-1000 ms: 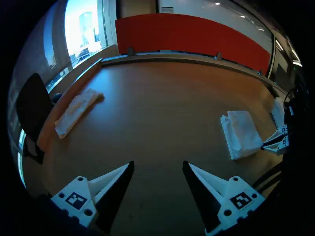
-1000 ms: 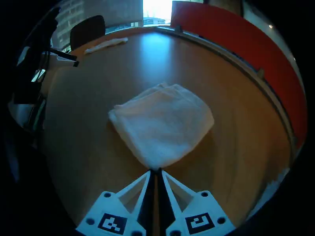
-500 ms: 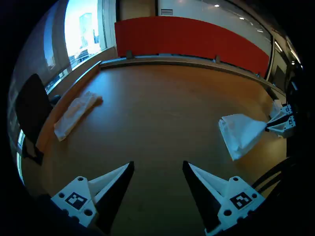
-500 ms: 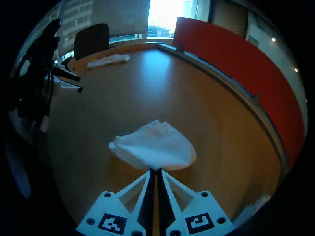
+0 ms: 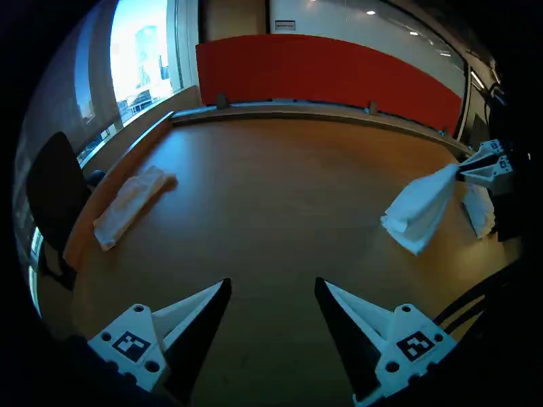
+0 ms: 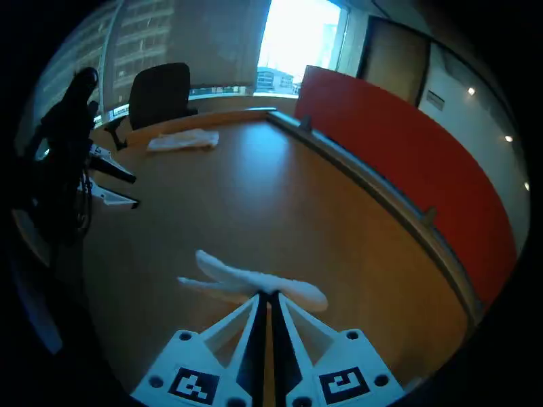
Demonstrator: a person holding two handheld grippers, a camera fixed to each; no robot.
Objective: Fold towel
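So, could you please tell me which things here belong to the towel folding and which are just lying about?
In the job: white towel, pinched in the right gripper; left gripper, open; wooden table.
Lying about: second towel at the table's far edge; black office chair; red partition.

My left gripper [image 5: 271, 298]: white plastic, matt, with smooth black inner faces. My right gripper [image 6: 270, 302]: the same matt white plastic. The towel [image 6: 251, 281] pinched in it is white cloth, soft and without shine, hanging in limp folds at 3 o'clock in the left gripper view. Table [image 5: 271, 203]: wood-grain top, smooth, with a low sheen that picks up window light. Second towel [image 5: 129, 203] at 9 o'clock: the same dull white cloth. Partition [image 5: 326, 68] at 12 o'clock: red, flat and matt; whether fabric or board I cannot tell. Chair [image 5: 54, 183] at 9 o'clock: black, dull.
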